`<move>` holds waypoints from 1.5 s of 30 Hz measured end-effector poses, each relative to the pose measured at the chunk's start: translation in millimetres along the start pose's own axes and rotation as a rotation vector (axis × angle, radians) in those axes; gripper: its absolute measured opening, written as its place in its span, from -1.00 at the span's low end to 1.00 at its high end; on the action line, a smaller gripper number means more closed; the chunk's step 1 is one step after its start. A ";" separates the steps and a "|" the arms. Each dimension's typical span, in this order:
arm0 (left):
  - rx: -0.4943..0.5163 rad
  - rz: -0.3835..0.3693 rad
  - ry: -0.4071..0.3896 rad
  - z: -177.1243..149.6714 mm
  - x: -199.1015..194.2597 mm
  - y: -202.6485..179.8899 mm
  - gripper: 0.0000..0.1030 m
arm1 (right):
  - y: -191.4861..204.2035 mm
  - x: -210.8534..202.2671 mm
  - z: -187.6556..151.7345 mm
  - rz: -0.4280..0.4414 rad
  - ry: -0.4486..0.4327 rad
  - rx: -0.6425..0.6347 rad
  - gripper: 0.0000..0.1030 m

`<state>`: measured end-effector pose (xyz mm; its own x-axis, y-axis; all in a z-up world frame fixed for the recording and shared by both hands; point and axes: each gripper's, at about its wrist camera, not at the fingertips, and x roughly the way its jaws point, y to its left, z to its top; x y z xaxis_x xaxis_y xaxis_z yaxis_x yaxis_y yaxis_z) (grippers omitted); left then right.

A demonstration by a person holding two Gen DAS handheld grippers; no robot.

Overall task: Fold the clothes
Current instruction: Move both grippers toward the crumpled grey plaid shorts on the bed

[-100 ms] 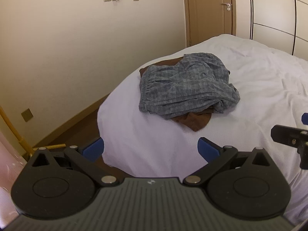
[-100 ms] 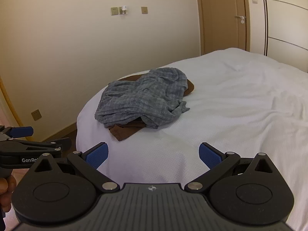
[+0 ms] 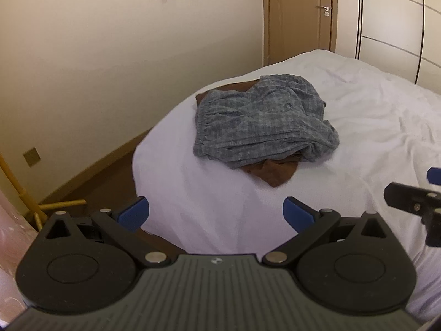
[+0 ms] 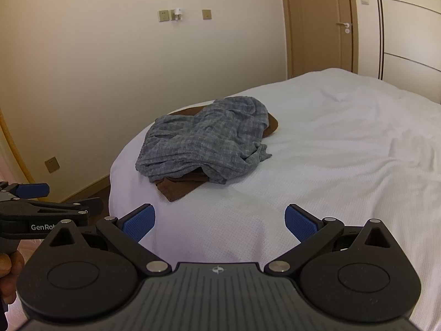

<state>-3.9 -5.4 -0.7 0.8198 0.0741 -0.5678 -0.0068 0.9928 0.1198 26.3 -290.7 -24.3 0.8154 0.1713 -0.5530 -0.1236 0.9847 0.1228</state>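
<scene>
A crumpled grey checked garment (image 3: pixel 261 121) (image 4: pixel 204 143) lies in a heap on the white bed (image 3: pixel 372 127) (image 4: pixel 344 143), near its left corner. Under it a brown garment (image 3: pixel 275 171) (image 4: pixel 179 187) pokes out at the front and back. My left gripper (image 3: pixel 216 213) is open and empty, held short of the bed's near corner. My right gripper (image 4: pixel 220 222) is open too, over the bed's front edge, with nothing between its fingers. Both stand well short of the clothes. The left gripper also shows at the left edge of the right wrist view.
A cream wall with sockets (image 4: pixel 52 164) runs along the bed's left side, leaving a strip of brown floor (image 3: pixel 104 182). A wooden door (image 3: pixel 297 13) and wardrobe panels (image 3: pixel 397 27) stand behind the bed. A yellow wooden stand (image 3: pixel 24 201) sits low at the left.
</scene>
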 end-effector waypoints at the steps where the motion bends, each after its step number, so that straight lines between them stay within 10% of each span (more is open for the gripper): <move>1: -0.002 0.000 -0.003 -0.7 -0.9 -1.5 0.98 | -0.2 -0.1 -0.2 0.000 -0.001 0.000 0.99; 45: -0.054 -0.050 0.036 3.5 10.0 12.4 0.98 | 1.5 5.4 -0.7 0.015 0.018 -0.017 0.99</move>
<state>6.2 7.4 -2.1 0.7988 0.0267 -0.6010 0.0020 0.9989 0.0470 30.2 -288.3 -27.7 0.8029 0.1869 -0.5660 -0.1460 0.9823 0.1172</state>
